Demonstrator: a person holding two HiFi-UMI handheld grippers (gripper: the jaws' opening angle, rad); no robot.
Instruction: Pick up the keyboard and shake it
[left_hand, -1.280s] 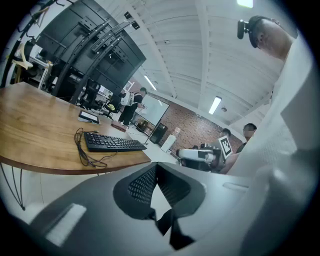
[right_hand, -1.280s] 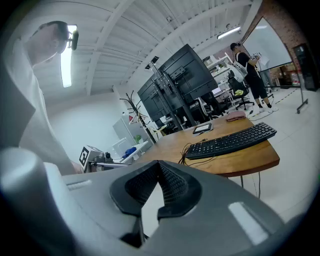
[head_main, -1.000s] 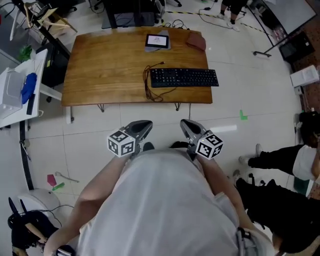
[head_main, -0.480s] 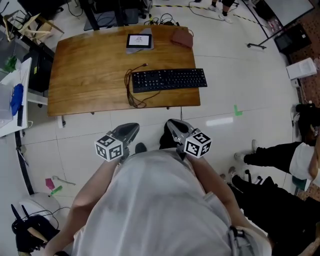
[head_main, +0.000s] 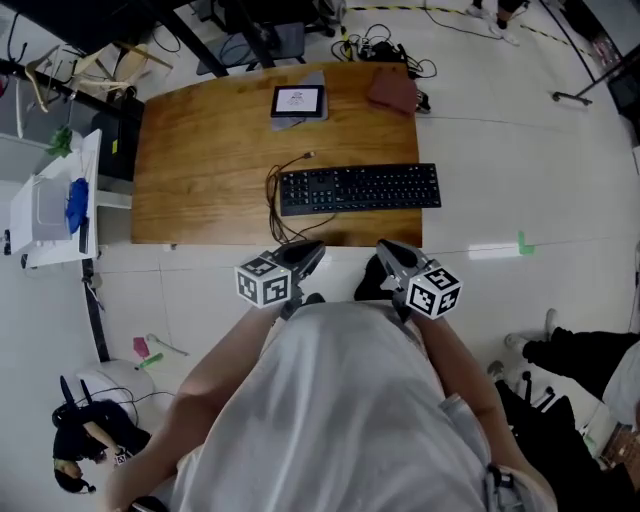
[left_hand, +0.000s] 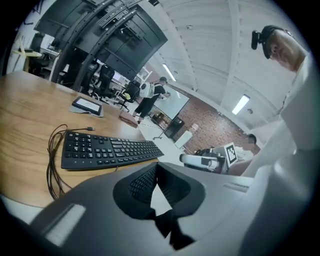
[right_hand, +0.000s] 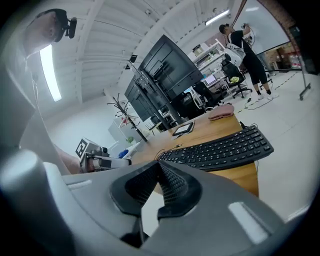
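A black keyboard (head_main: 360, 189) lies flat near the front edge of the wooden table (head_main: 200, 170), its black cable (head_main: 277, 200) looped at its left end. The same keyboard (left_hand: 107, 150) shows in the left gripper view and again (right_hand: 220, 149) in the right gripper view. My left gripper (head_main: 313, 249) hangs just short of the table's front edge, shut and empty. My right gripper (head_main: 383, 247) is beside it, also shut with nothing in it. Both are held close to my body, apart from the keyboard.
A tablet (head_main: 297, 101) and a brown pouch (head_main: 391, 91) lie at the table's far side. A white cart (head_main: 52, 205) stands to the left. Cables (head_main: 380, 44) trail on the floor behind the table. A seated person's legs (head_main: 585, 352) are at the right.
The view has shifted and the table now lies closer to both grippers. The grippers have stayed shut and close to my body. The keyboard has not moved on the table.
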